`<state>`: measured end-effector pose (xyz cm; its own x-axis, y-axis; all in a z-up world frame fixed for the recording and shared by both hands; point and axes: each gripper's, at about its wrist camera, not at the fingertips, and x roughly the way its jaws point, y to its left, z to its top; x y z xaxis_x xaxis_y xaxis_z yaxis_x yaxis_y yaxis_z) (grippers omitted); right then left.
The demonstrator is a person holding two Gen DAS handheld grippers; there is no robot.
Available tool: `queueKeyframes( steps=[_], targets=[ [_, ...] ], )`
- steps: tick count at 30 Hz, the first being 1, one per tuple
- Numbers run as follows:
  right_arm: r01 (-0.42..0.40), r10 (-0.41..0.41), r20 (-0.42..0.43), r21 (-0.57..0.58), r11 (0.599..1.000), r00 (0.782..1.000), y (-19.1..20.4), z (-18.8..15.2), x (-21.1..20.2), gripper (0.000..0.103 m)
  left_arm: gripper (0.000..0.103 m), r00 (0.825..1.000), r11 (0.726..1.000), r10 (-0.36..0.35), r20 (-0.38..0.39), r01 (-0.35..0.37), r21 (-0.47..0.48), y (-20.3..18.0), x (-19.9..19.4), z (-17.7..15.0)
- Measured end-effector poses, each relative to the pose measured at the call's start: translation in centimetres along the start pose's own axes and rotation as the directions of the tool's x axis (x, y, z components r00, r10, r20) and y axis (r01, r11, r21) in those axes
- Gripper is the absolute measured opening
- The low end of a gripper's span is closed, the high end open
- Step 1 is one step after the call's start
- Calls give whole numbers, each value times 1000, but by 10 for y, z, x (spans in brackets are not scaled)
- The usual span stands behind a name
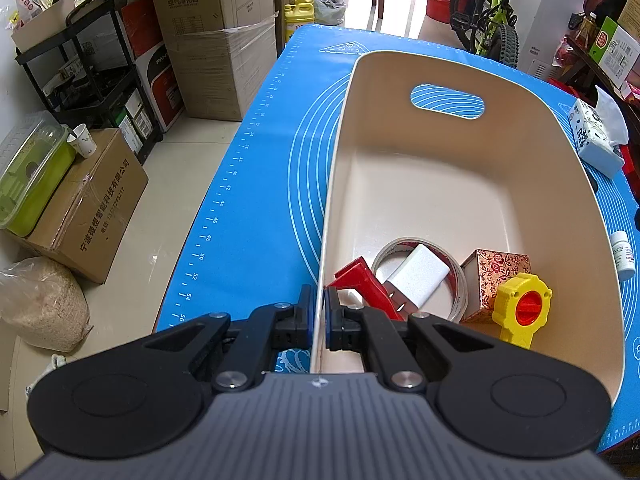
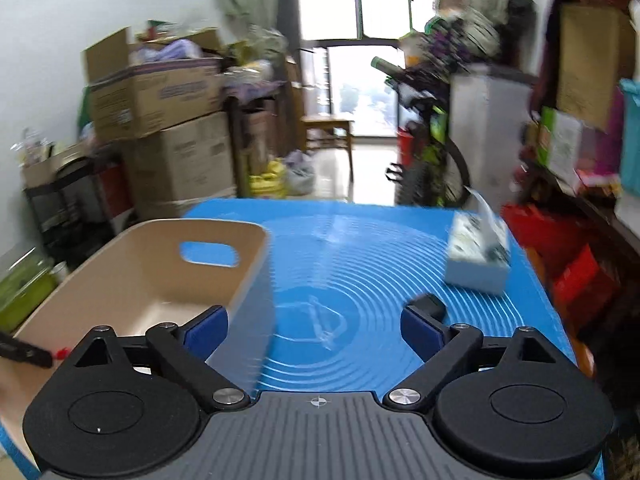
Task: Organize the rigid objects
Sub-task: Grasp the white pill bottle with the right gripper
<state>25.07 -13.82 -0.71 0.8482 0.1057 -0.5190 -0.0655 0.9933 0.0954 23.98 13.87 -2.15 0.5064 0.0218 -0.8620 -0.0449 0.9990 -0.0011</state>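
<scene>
A cream plastic bin (image 1: 460, 80) with a handle slot stands on the blue mat (image 1: 256, 184). Inside it lie a red tool (image 1: 360, 280), a tape roll (image 1: 458, 292), a white charger (image 1: 416, 276), a red patterned box (image 1: 500, 272) and a yellow-and-red reel (image 1: 520, 304). My left gripper (image 1: 319, 312) is shut on the bin's near left wall. My right gripper (image 2: 316, 330) is open and empty above the mat, beside the bin (image 2: 160, 276). The right wrist view is blurred.
A tissue box (image 1: 596, 136) (image 2: 478, 256) and a small white bottle (image 1: 624, 254) stand on the mat right of the bin. Cardboard boxes (image 1: 84, 204), a black cart (image 1: 92, 80) and a grain bag (image 1: 44, 304) fill the floor at left. A bicycle (image 1: 492, 12) stands beyond the table.
</scene>
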Motion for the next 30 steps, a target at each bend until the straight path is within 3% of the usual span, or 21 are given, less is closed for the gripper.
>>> queueKeyframes(
  steps=[7, 13, 26, 30],
  targets=[
    [124, -119, -59, 85, 989, 991, -46, -20, 27, 97, 7, 1000, 1000, 0, 0, 0, 0, 0, 0, 0],
    [245, -233, -107, 114, 963, 967, -79, -41, 49, 97, 7, 1000, 1000, 0, 0, 0, 1, 0, 0, 0],
    [306, -292, -127, 107, 946, 948, -101, -65, 69, 97, 7, 1000, 1000, 1, 1, -1, 2, 2, 0, -1],
    [327, -316, -119, 88, 941, 941, -100, -70, 71, 88, 7, 1000, 1000, 2, 1, -2, 2, 3, 1, -1]
  ],
)
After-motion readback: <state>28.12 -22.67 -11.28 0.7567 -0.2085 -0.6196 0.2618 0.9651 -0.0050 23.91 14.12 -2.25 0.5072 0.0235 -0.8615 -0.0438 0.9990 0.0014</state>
